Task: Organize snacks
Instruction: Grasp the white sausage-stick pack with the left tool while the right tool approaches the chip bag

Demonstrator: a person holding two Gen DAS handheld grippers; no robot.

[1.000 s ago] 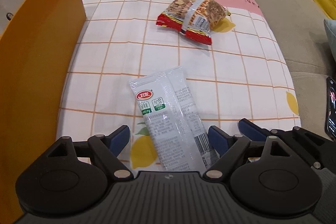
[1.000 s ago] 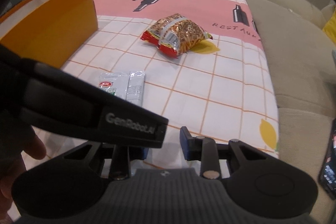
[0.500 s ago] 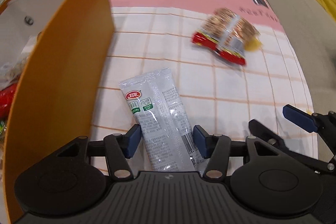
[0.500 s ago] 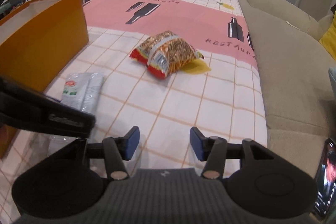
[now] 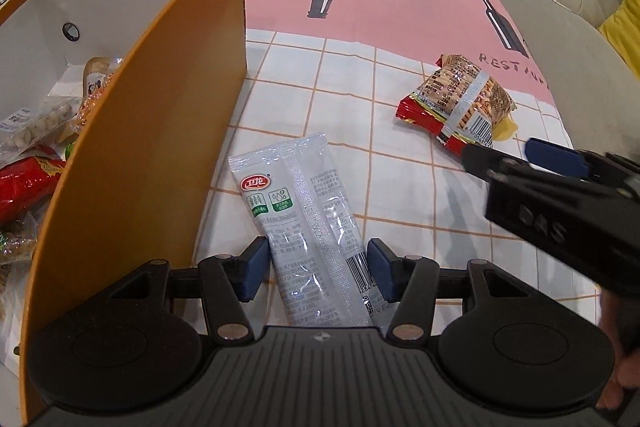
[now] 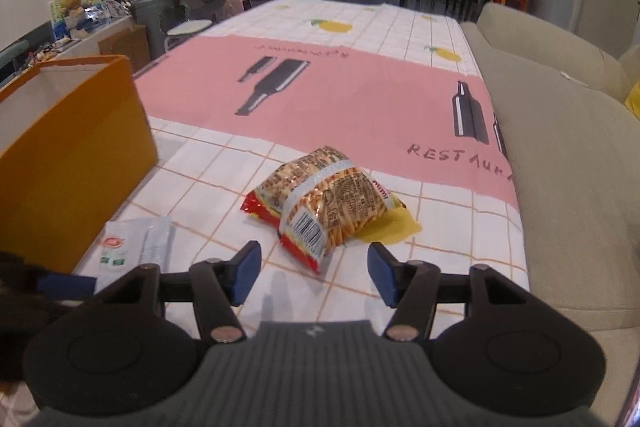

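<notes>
A silver snack packet (image 5: 296, 195) sits between the blue pads of my left gripper (image 5: 318, 269), which is shut on its lower half, close beside the orange box (image 5: 140, 147). The same packet (image 6: 136, 243) shows low on the left in the right wrist view, next to the box (image 6: 72, 163). A red and gold snack bag (image 6: 332, 195) lies on the tablecloth just ahead of my right gripper (image 6: 314, 269). Its jaws are opening and the pads touch nothing, though the bag's near corner reaches between the tips. From the left wrist view, the right gripper (image 5: 500, 149) is at the near end of that bag (image 5: 460, 99).
The box's open inside holds several snack packs (image 5: 32, 131). A beige sofa (image 6: 560, 167) runs along the table's right edge, with a yellow cushion (image 5: 624, 27) on it. The pink and white tablecloth (image 6: 340, 95) stretches far ahead.
My left jaws closed onto the silver packet and moved left toward the box with it. My right gripper opened wider and moved forward up to the red and gold bag.
</notes>
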